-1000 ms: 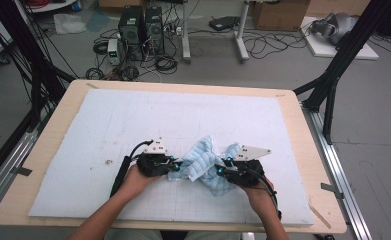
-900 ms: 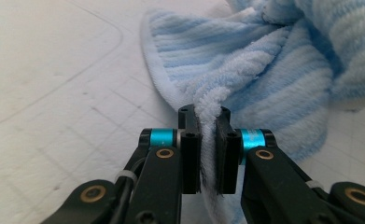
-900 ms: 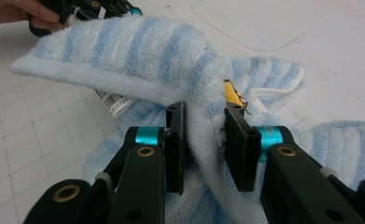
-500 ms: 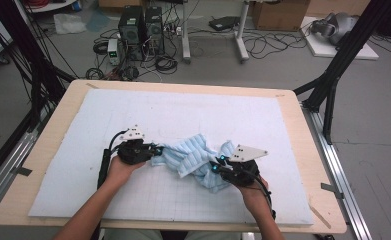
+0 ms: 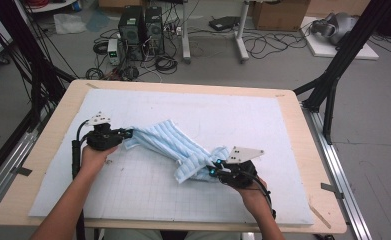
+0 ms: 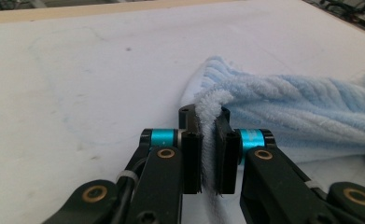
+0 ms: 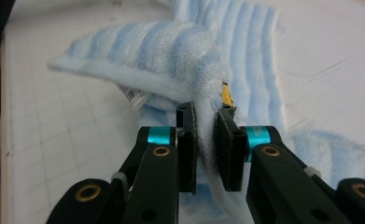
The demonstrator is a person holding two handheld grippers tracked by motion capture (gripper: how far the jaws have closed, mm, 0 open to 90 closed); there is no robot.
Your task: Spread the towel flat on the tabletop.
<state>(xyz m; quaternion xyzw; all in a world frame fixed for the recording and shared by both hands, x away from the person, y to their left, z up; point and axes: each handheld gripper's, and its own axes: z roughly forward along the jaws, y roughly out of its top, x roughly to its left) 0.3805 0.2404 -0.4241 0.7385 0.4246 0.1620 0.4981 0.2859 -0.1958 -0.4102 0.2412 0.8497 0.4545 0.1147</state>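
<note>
Both sets of jaws are clamped on the blue towel (image 5: 175, 147): my left gripper (image 5: 125, 134) pinches one edge of it, the pile squeezed thin between the pads as the left gripper view shows, and my right gripper (image 5: 213, 170), whose jaws have just been closing, bites a bunched fold at the other end. The towel hangs between my hands as a loose twisted band, running from near the left edge of the white mat (image 5: 263, 115) toward its front edge, where the rest lies crumpled beside a small label (image 7: 134, 97). It looks light, soft and limp to me, fluffy enough to compress and creep out of a shallow pinch, with nothing fragile about it. I judge the hemmed edges and corners the best places to hold, taken deep between the pads, so the cloth spreads flat rather than roping up.
</note>
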